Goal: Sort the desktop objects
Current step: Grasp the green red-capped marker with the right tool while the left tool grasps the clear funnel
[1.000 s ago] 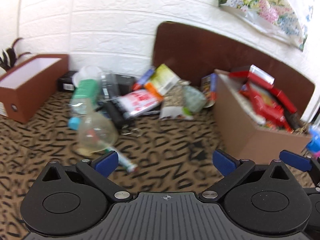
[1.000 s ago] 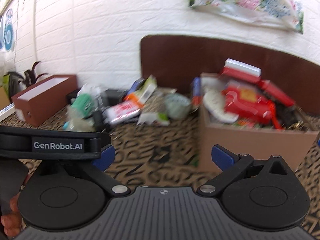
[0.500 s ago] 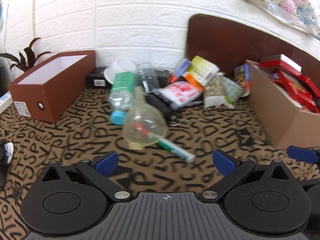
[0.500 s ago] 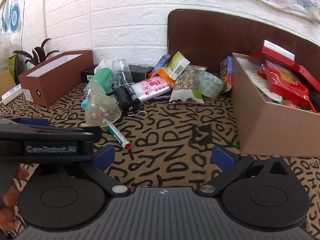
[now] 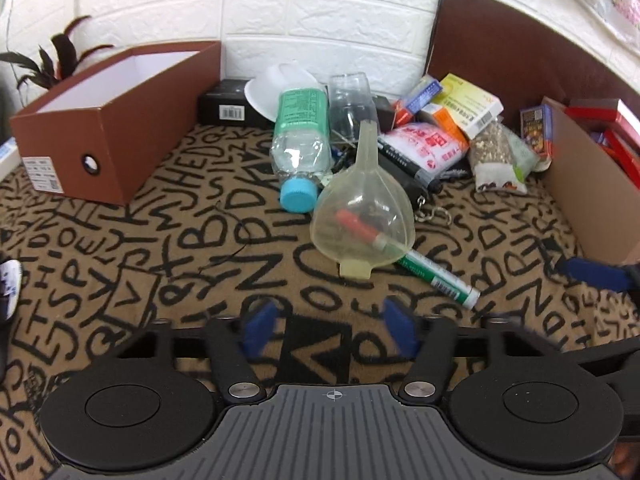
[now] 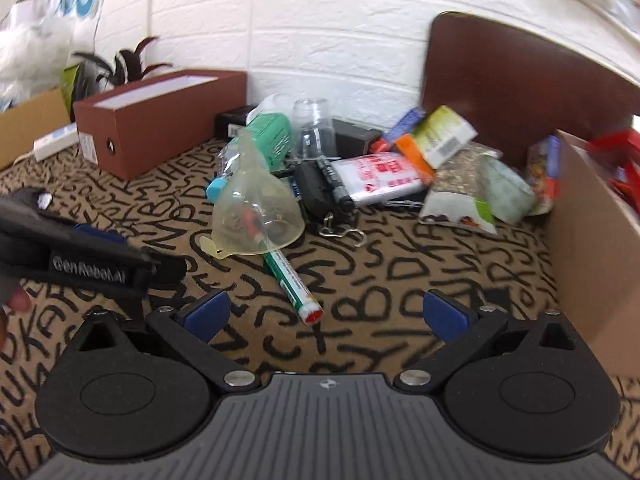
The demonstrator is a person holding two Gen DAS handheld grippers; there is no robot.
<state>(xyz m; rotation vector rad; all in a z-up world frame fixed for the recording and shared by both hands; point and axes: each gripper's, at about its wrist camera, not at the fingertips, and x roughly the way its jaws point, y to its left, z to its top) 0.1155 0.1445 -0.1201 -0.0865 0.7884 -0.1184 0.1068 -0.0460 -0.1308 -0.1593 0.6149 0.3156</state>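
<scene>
A clear plastic funnel (image 5: 362, 216) (image 6: 256, 216) lies on the lettered cloth, resting over a green marker (image 5: 436, 274) (image 6: 290, 280) with a red cap. Behind it are a water bottle (image 5: 302, 140) with a blue cap, a glass (image 5: 348, 108), snack packets (image 5: 424, 148) and small boxes (image 5: 466, 104). My left gripper (image 5: 332, 330) hovers just short of the funnel, its jaws closing with nothing between them. My right gripper (image 6: 326, 316) stands open near the marker's capped end, with nothing between its fingers.
An open brown box (image 5: 108, 136) with a white inside stands at the left. A cardboard box (image 5: 592, 188) (image 6: 592, 240) with red packets stands at the right. A brown board (image 5: 520, 60) leans on the white brick wall. A potted plant (image 6: 120, 64) is far left.
Both grippers have come closer and lower toward the funnel and marker. The left gripper's jaws have narrowed from wide open.
</scene>
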